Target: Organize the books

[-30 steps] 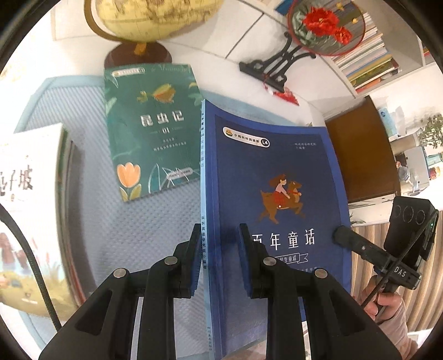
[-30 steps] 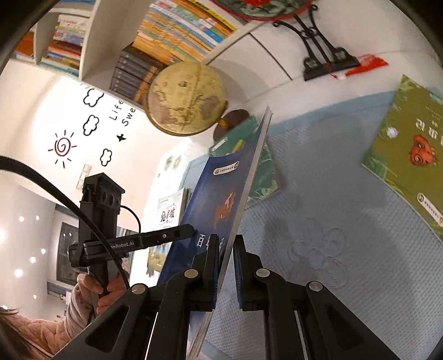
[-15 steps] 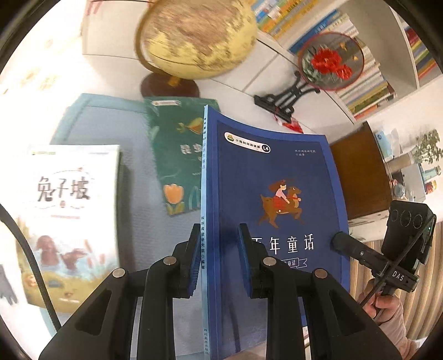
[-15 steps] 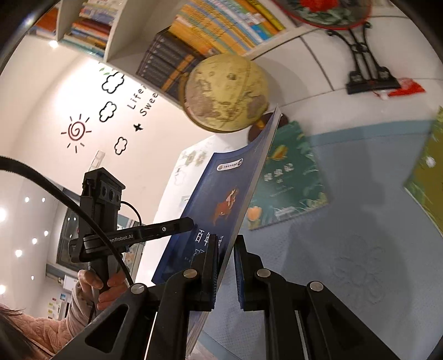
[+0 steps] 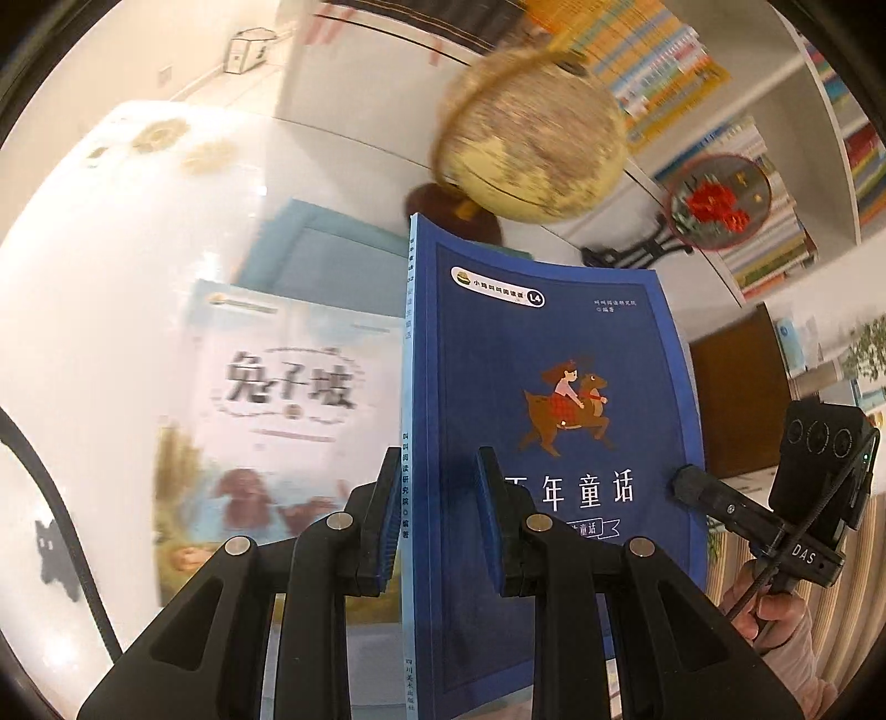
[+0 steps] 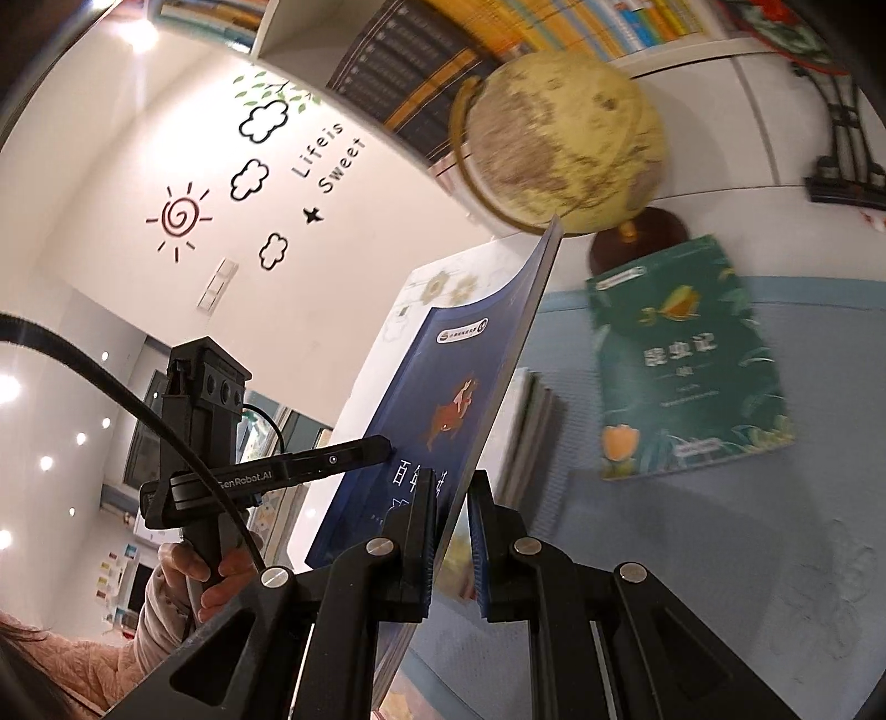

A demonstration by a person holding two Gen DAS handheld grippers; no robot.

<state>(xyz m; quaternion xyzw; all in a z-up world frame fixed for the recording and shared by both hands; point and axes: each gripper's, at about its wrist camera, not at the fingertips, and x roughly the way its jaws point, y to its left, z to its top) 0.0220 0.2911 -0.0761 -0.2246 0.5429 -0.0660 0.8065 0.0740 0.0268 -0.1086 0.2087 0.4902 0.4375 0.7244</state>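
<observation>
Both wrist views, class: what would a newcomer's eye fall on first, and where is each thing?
First, the blue book, held up in the middle, both the left gripper and the right gripper shut on its lower part. Behind it stands a yellowish globe by the bookshelf. A green book lies flat on the blue mat, right of the blue one.

A cream wall (image 6: 111, 183) (sun and cloud decals) meets a white bookshelf (image 6: 288, 22); ceiling spotlights (image 6: 47, 462) glow.
</observation>
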